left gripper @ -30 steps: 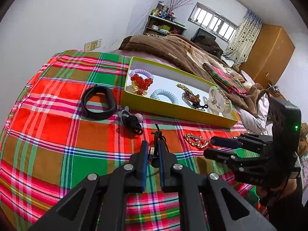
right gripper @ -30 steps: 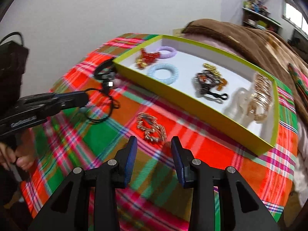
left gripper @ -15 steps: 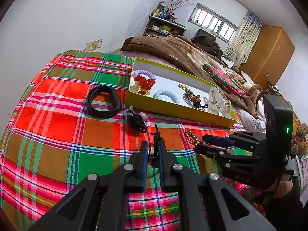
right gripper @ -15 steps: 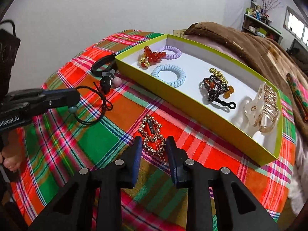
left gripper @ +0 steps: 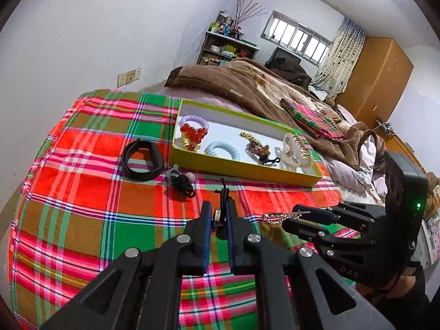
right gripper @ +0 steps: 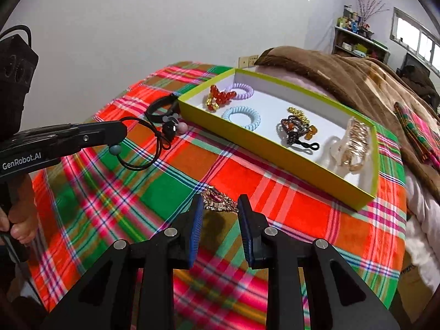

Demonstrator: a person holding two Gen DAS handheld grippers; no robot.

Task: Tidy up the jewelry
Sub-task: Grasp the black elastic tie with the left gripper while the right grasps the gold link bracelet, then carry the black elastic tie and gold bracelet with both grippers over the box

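1. Left gripper (left gripper: pixel 219 217): the jaws are drawn together on the thin black elastic hair tie with grey beads (right gripper: pixel 137 148). In the right wrist view the cord is seen hanging in a slack loop below the fingertips, clear of the red, green and orange plaid cloth (left gripper: pixel 82 192). The tie is judged very light, limp and shapeless, with no fixed long axis; the hold is best taken at the knot or a bead, where the cord cannot slide.

2. Black rigid bangle (left gripper: pixel 143 161) and black hair tie with pale bead ends (left gripper: pixel 181 181): both are left lying on the cloth, just beside the near wall of the box.

3. Yellow-green shallow cardboard box with white floor (right gripper: pixel 275 143): a lilac coil tie, red bead bracelet, pale blue coil tie, dark beaded piece and translucent claw clip are already held within.

4. Right gripper (right gripper: pixel 220 209): the jaws have just been closing and are clamped on the gold openwork metal hair clip (right gripper: pixel 217 202), which is raised off the cloth, its shadow falling beneath. The clip is judged light, stiff and slippery, with delicate filigree; it is gripped across its width. In the left wrist view its long axis is seen roughly level, projecting beyond the fingertips towards the left gripper.
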